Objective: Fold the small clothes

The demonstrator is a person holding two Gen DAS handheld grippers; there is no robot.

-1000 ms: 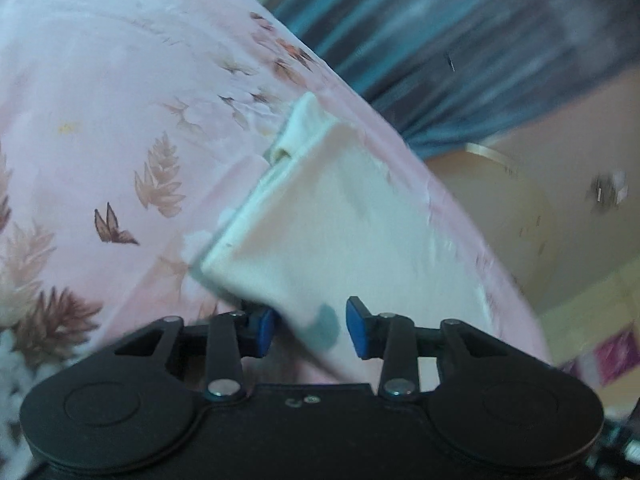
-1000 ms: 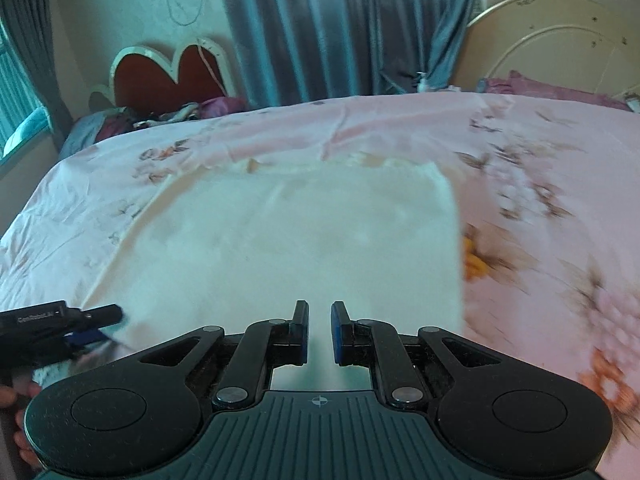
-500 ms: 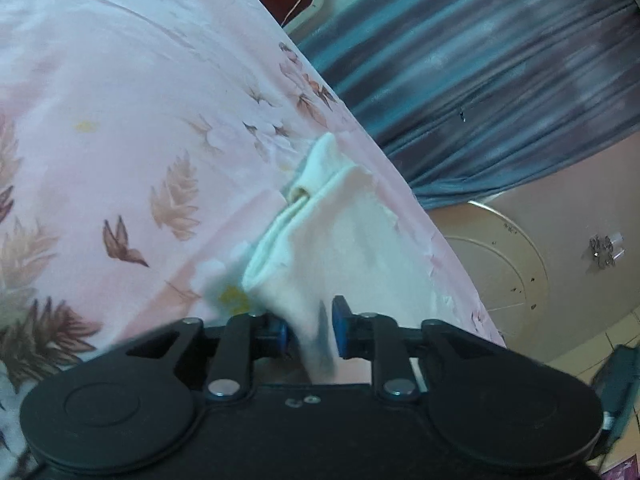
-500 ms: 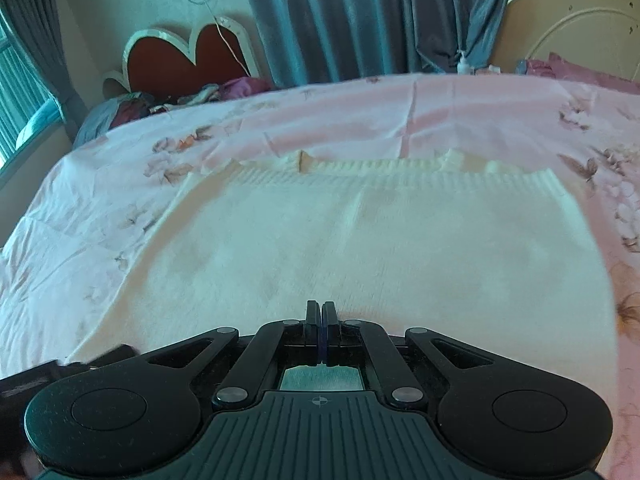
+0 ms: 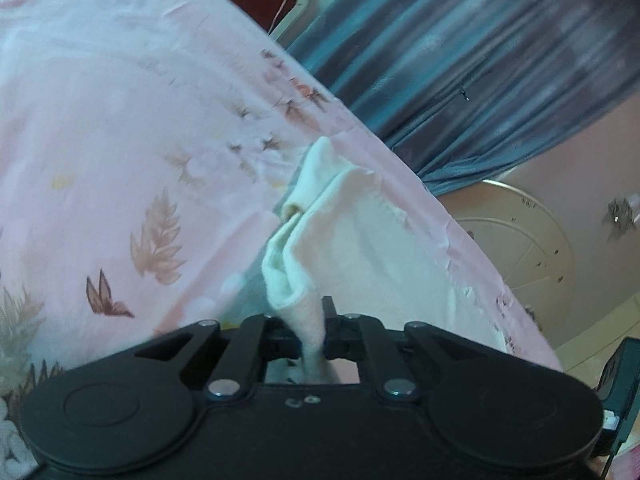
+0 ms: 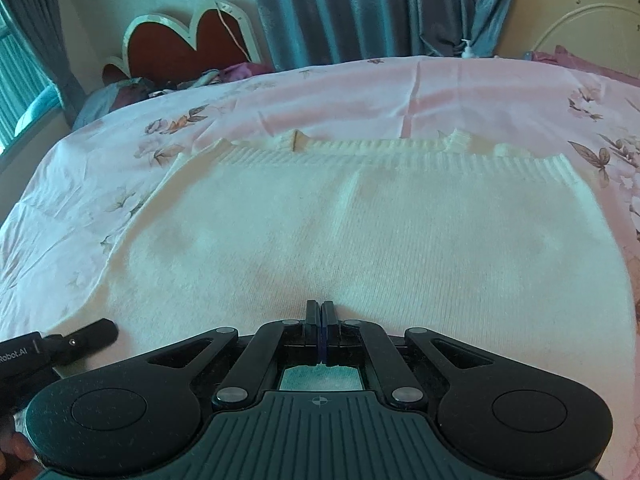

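Note:
A cream knitted garment (image 6: 360, 232) lies spread on the pink floral bedsheet (image 6: 120, 184), its ribbed hem at the far side. My right gripper (image 6: 322, 320) is shut at the garment's near edge; the fabric puckers at its tips, so it seems pinched. In the left wrist view my left gripper (image 5: 310, 328) is shut on a bunched corner of the same garment (image 5: 360, 248), lifted slightly off the sheet. The left gripper also shows in the right wrist view (image 6: 76, 338), at the garment's near left edge.
The bedsheet (image 5: 120, 128) covers a wide bed. A red heart-shaped headboard (image 6: 188, 40) and blue-grey curtains (image 6: 360, 4) stand behind it. A pile of clothes (image 6: 176, 84) lies at the far left. A round cream board (image 5: 516, 248) leans by the wall.
Both grippers have closed: the left one on the garment's corner, now bunched and raised, the right one at the near edge. The right gripper has moved closer over the garment.

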